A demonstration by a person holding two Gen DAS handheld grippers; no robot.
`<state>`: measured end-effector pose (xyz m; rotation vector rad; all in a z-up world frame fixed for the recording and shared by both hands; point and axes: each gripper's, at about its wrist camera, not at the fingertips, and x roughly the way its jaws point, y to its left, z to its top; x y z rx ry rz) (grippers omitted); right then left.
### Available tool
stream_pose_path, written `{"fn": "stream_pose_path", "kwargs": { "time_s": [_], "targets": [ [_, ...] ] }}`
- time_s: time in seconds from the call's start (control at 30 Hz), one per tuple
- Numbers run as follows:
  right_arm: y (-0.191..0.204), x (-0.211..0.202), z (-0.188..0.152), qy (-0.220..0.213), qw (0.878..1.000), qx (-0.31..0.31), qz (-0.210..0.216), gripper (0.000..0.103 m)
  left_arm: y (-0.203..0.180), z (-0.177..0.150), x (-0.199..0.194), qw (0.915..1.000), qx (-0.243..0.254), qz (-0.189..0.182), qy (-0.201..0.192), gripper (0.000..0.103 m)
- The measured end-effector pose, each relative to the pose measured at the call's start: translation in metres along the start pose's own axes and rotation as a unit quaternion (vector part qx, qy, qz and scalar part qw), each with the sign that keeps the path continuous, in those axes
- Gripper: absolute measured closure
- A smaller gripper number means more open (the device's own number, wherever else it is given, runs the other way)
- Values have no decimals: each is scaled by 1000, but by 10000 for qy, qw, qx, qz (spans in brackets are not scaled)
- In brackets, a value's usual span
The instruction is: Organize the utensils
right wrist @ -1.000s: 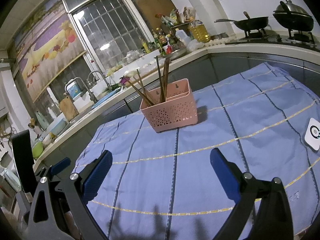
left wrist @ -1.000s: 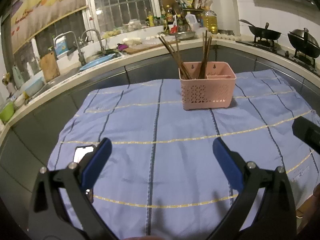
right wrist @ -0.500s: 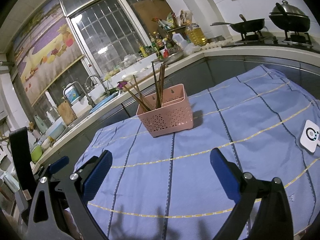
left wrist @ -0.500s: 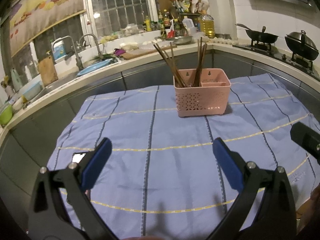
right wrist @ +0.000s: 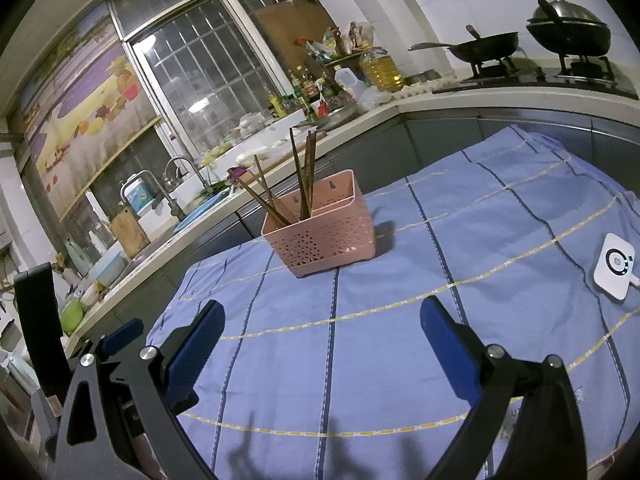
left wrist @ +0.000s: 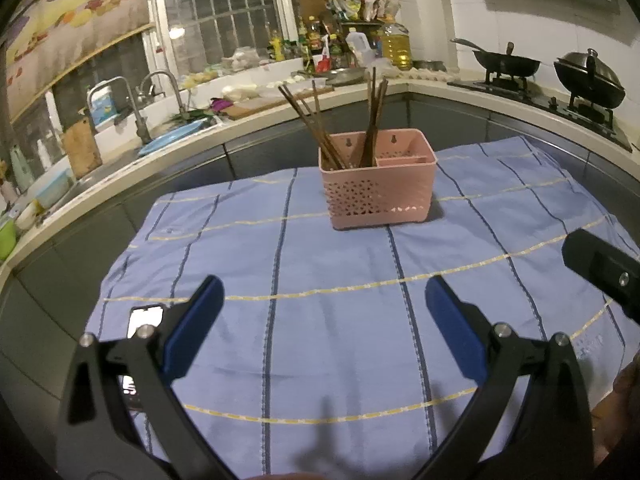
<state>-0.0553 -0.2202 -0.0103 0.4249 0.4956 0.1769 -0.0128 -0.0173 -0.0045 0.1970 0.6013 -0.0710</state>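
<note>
Left fingers (left wrist: 322, 300): mine, spread wide, nothing between them, held above the blue cloth (left wrist: 340, 320).
Right fingers (right wrist: 320, 320): mine, spread apart too, holding nothing.
Pink basket (left wrist: 378, 194): upright on the cloth-covered surface, well ahead of both grippers.
Chopsticks (left wrist: 370, 120): dark, standing tilted in the basket's left compartment.
White device (right wrist: 614, 266): at the cloth's right edge.

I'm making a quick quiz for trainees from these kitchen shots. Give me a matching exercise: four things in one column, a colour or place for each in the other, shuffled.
Things:
1. basket
2. chopsticks
3. cloth
4. white device

Descriptions:
A. blue with stripes
B. lying on the cloth, at the right of the right wrist view
C. pink, perforated
D. standing in the basket

Pairs: 1-C, 2-D, 3-A, 4-B
</note>
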Motion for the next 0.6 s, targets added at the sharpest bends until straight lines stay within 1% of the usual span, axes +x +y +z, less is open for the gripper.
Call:
{"fn": "stream_pose_path", "kwargs": {
  "time_s": [0.33, 0.47, 0.6],
  "targets": [
    [-3, 0, -3, 8, 10000, 45, 1, 7, -4, -2, 3, 10000, 13, -47, 52, 6],
    [-3, 1, -3, 9, 10000, 41, -9, 6, -5, -3, 7, 9998, -15, -113, 158, 6],
    [-5, 2, -4, 18, 10000, 61, -26, 6, -6, -3, 8, 9998, -10, -112, 172, 6]
  ]
}}
